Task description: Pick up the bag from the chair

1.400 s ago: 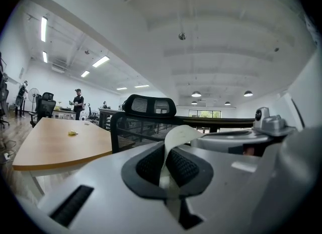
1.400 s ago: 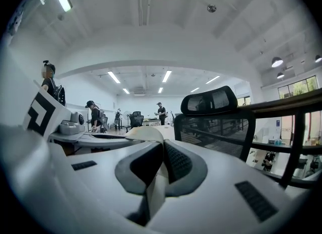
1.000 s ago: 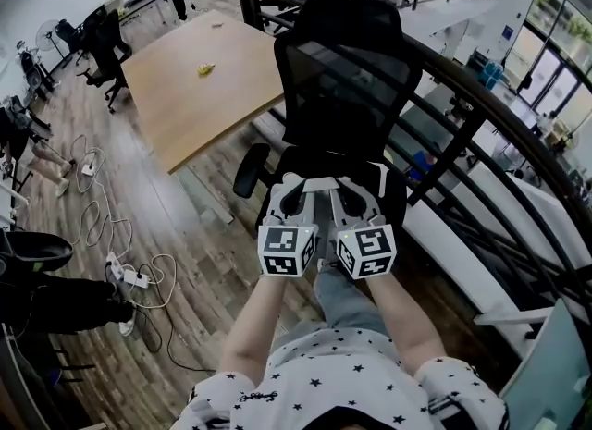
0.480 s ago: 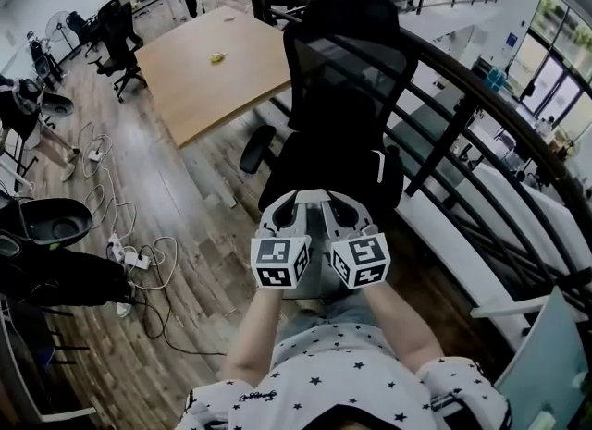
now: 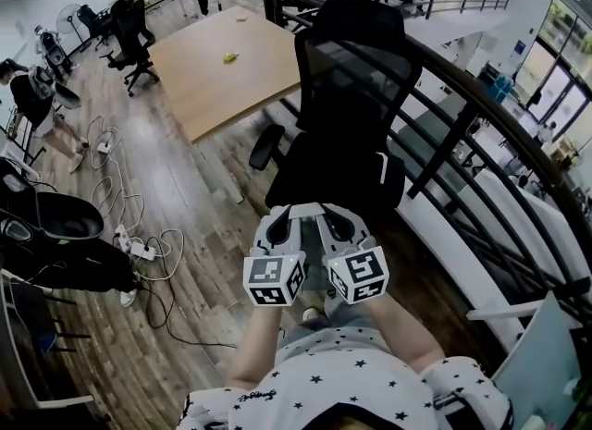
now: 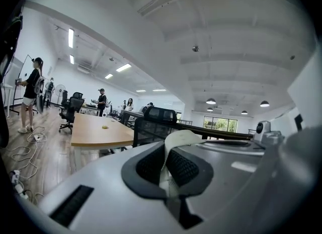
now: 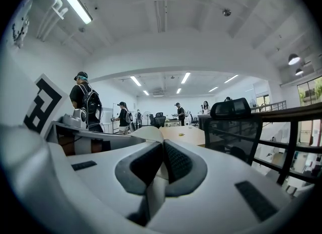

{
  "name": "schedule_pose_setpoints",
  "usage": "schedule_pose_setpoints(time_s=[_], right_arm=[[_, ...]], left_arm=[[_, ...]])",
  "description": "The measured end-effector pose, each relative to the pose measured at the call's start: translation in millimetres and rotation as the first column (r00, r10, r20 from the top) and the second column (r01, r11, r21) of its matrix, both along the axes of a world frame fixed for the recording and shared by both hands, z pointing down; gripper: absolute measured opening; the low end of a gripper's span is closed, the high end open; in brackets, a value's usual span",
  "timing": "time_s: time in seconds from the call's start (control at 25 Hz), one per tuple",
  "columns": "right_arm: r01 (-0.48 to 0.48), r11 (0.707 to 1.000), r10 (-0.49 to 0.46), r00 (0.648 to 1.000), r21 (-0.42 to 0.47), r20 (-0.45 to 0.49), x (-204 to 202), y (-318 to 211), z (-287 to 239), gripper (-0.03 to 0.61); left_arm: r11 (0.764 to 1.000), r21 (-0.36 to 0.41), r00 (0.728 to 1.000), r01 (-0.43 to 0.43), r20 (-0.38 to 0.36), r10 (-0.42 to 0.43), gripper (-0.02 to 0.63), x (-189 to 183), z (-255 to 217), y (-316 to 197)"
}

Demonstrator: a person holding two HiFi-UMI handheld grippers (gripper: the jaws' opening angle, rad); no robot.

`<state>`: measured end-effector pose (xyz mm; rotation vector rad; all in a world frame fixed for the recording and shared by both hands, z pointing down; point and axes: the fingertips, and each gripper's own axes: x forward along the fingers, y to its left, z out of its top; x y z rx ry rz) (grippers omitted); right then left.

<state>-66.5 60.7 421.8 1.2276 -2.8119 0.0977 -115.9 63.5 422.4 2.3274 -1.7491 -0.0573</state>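
The black mesh office chair [image 5: 347,114] stood right of the tan wooden counter [image 5: 236,91] — the dark metal railing [image 5: 447,148] just behind it.

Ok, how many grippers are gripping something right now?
2. The left gripper and the right gripper, side by side before the chair, each have jaws shut on a white strip.

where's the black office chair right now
In the head view the black office chair stands at centre, straight ahead of the person, with the wooden table to its left and the railing on its right.
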Motion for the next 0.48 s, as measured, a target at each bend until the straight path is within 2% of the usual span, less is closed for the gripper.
schedule_pose_setpoints(time_s=[0.48], right_arm=[[0.023,0.997,-0.025,1.000,0.067,0.016,12,6,-34,-0.002]], left_arm=[[0.998,0.063,1.000,-0.003,0.017,0.002,0.012,12,-35,6]])
